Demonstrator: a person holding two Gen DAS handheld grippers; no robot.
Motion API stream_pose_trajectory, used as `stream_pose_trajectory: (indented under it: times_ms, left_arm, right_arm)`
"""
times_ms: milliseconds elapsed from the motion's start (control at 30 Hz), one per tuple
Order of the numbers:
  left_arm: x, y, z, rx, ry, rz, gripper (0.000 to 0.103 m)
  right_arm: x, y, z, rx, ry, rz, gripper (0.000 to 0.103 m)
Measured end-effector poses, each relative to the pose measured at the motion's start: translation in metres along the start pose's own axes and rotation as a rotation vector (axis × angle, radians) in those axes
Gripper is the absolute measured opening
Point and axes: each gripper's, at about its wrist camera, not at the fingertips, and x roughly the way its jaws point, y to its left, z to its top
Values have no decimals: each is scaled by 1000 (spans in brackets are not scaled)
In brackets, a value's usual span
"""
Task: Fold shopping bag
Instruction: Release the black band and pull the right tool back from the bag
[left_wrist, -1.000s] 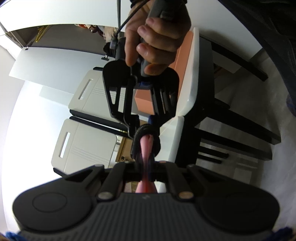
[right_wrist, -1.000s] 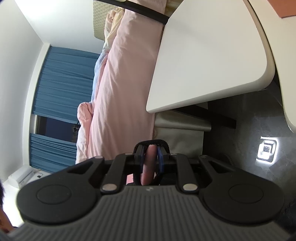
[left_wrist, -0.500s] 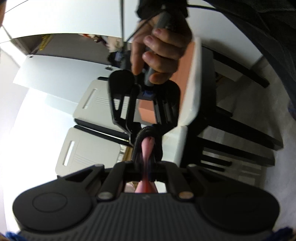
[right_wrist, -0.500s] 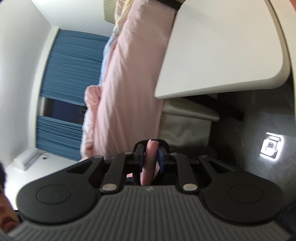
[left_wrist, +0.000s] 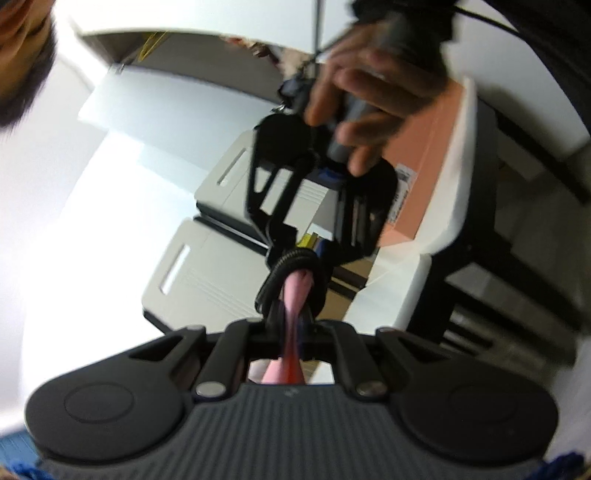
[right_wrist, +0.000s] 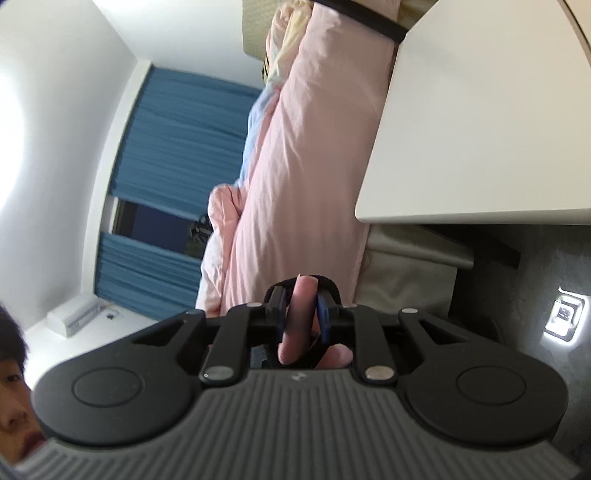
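my left tool (left_wrist: 291, 295) is pinched shut on a bunched strip of the pink shopping bag (left_wrist: 293, 291), and my right tool (right_wrist: 301, 310) clamps another pink fold. the bag stretches straight between them, held up off the bench (right_wrist: 480, 129); the right tool faces mine, tip to tip, so the fold runs along that line.

A white table (right_wrist: 480, 140) fills the upper right of the right wrist view. Beside its edge lies a bed under pink bedding (right_wrist: 295, 177). Past the bed hang blue curtains (right_wrist: 173, 147) on a white wall (right_wrist: 66, 92), parted over a dark window (right_wrist: 155, 225). Under the table the floor (right_wrist: 546, 266) is dark grey. In the left wrist view, white chairs (left_wrist: 207, 273) stand beside a white table (left_wrist: 458, 192) with black legs.
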Motion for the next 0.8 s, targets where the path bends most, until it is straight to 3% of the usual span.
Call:
stream_pose_trajectory:
  times_ms: [167, 233, 267, 300, 333, 467, 633, 733, 800]
  left_arm:
    - [-6, 0, 1, 7, -21, -13, 7]
    - [-7, 1, 1, 0, -19, -20, 7]
    - [-6, 1, 1, -2, -12, -12, 7]
    - [-6, 3, 1, -11, -7, 3, 7]
    - [-5, 7, 1, -32, 0, 10, 7]
    - [4, 23, 5, -152, 66, 16, 7]
    - [19, 54, 3, -408, 195, -25, 8]
    - [25, 60, 0, -441, 234, 5, 10]
    - [26, 59, -1, -414, 247, 41, 11]
  right_arm:
    - [-7, -3, 5, 53, 80, 1, 21]
    - [-14, -9, 5, 82, 96, 51, 34]
    - [-19, -12, 5, 90, 84, 80, 51]
    - [-25, -11, 5, 90, 64, 75, 92]
    - [-31, -10, 4, 81, 39, 40, 103]
    - [-42, -11, -1, 80, -66, 58, 103]
    - [-41, 21, -13, -127, -273, -32, 103]
    - [-21, 39, -19, -224, -305, -59, 103]
    - [2, 50, -23, -251, -266, -71, 102]
